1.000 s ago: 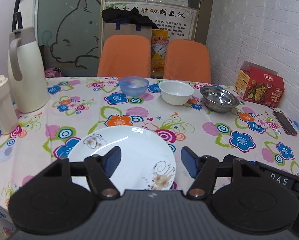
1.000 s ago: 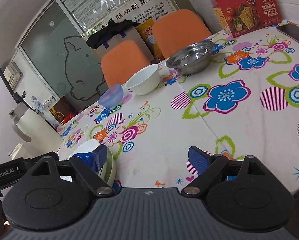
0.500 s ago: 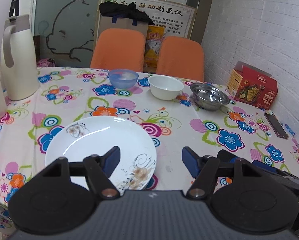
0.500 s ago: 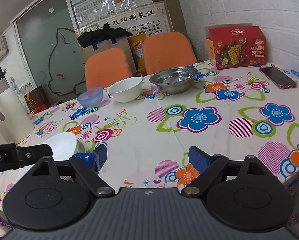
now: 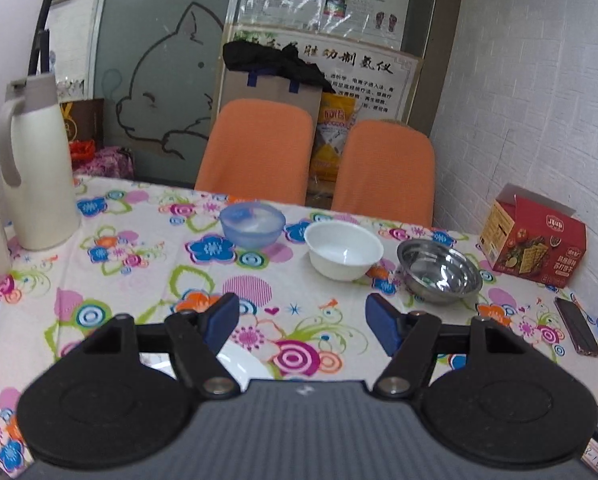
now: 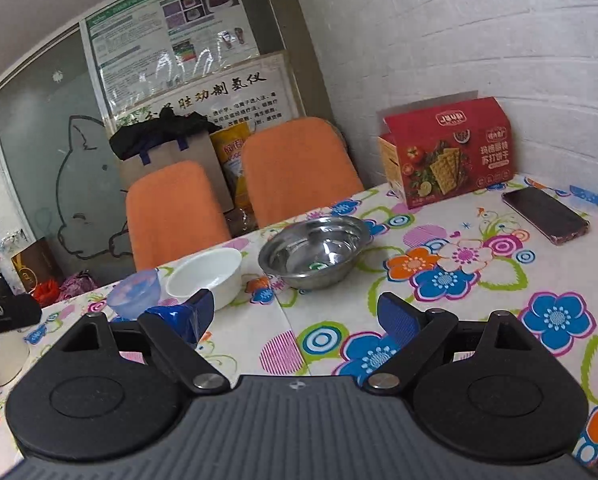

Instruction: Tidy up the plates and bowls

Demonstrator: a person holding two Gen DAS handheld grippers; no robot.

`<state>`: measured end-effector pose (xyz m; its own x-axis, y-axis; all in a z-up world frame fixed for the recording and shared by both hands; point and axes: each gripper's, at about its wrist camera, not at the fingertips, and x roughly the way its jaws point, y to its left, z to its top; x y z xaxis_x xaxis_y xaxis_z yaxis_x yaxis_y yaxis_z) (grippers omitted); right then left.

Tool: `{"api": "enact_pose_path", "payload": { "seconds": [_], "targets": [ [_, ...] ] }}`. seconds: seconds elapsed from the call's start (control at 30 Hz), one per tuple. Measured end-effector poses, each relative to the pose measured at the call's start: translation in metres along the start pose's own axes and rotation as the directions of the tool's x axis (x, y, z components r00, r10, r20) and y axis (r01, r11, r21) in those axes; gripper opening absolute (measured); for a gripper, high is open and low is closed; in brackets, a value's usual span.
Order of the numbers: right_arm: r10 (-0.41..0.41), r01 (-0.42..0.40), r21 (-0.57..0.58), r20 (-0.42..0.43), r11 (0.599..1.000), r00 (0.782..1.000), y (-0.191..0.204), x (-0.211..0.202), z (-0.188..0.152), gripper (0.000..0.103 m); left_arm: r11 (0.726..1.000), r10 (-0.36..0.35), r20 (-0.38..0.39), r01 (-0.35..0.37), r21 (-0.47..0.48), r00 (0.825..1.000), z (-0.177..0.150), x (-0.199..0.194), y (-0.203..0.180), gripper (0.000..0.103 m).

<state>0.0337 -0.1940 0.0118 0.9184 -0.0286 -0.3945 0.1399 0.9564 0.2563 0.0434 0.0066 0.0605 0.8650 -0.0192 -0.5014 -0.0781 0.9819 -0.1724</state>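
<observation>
I have both grippers up over the near edge of the table (image 5: 147, 280) and nothing in either: the left gripper (image 5: 302, 318) has its jaws spread wide on air, and the right gripper (image 6: 295, 316) is just as wide and just as bare. The three bowls stand in a row at the far side, blue bowl (image 5: 252, 224), white bowl (image 5: 343, 250) and steel bowl (image 5: 439, 271), each apart from its neighbour, while the plate (image 5: 239, 362) lies close under my left gripper, mostly hidden by its body. I judge I am at the reach stage, nothing gathered yet; the next move, as I read it, calls for carrying one gripper forward to a bowl rim, and the steel bowl lies nearest my right. The rim is thin, so I would come in level and straddle it. Readable text: the red cracker box (image 6: 447, 152) carries Chinese characters and a small logo I cannot make out, and the poster (image 6: 203, 92) behind the chairs bears large Chinese characters
</observation>
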Motion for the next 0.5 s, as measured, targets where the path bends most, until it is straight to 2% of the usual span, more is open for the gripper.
{"api": "enact_pose_path", "payload": {
  "seconds": [0.13, 0.23, 0.5],
  "targets": [
    [-0.033, 0.034, 0.011, -0.063, 0.999, 0.997, -0.015, 0.008, -0.025, 0.076, 1.0, -0.002, -0.065, 0.002, 0.0, 0.998, -0.024, 0.014, 0.003, 0.07],
    [-0.032, 0.035, 0.025, -0.079, 0.999, 0.996, -0.024, 0.012, -0.034, 0.076, 1.0, 0.01, -0.059, -0.008, 0.029, 0.998, -0.036, 0.012, -0.001, 0.07],
    [-0.048, 0.049, 0.008, -0.113, 0.999, 0.992, -0.034, 0.013, -0.05, 0.076, 0.999, -0.026, -0.087, 0.029, 0.033, 0.996, -0.057, 0.01, -0.005, 0.07]
  ]
}}
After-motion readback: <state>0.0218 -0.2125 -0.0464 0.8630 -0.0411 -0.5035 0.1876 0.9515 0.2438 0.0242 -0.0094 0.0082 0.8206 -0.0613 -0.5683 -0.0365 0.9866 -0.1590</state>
